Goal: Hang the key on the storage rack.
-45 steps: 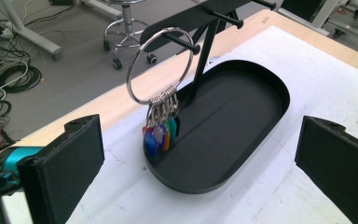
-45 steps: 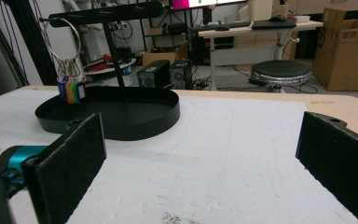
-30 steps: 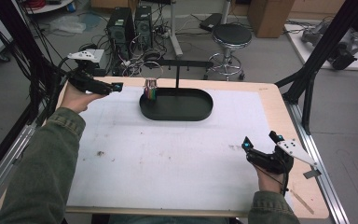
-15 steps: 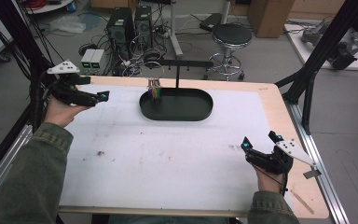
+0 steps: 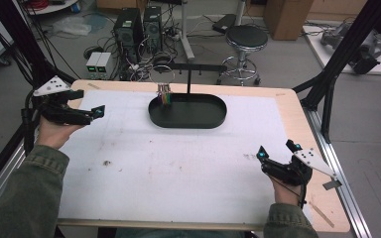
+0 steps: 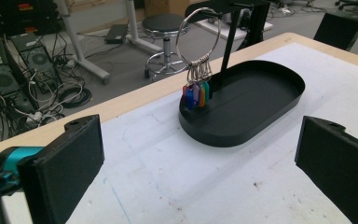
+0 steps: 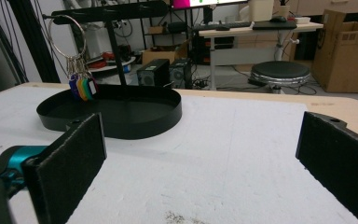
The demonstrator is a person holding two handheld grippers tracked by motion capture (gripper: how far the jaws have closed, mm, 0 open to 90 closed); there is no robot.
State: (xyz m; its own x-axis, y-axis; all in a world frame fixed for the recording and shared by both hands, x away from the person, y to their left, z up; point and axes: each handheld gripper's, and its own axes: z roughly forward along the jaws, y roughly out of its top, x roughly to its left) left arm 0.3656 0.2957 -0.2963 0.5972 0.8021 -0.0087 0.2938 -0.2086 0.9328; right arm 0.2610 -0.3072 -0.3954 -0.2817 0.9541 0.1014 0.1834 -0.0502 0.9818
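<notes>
A black oval tray [image 5: 206,119] sits at the far middle of the white mat, with a T-shaped stand [image 5: 188,82] rising from it. A metal key ring with coloured tags [image 5: 164,96] hangs from the stand's left end over the tray. My left gripper [image 5: 88,102] is held at the table's far left, open and holding nothing, well left of the tray. My right gripper [image 5: 276,149] rests near the front right, open and holding nothing. The left gripper view has the key ring and tags [image 6: 196,93] and tray [image 6: 261,107] ahead of its wide-apart jaws. From the right gripper view, the tags [image 7: 81,88] and tray [image 7: 121,116] lie far off.
A white mat [image 5: 178,163] covers the wooden table [image 5: 297,114]. Black frame struts [image 5: 327,94] stand at the right and left edges. On the floor behind are a stool [image 5: 247,37], computer towers [image 5: 136,25] and cables. A cardboard box [image 7: 347,46] stands beyond the table.
My left gripper has pulled back leftward from beside the key ring to the table's far left edge. The right gripper has not moved.
</notes>
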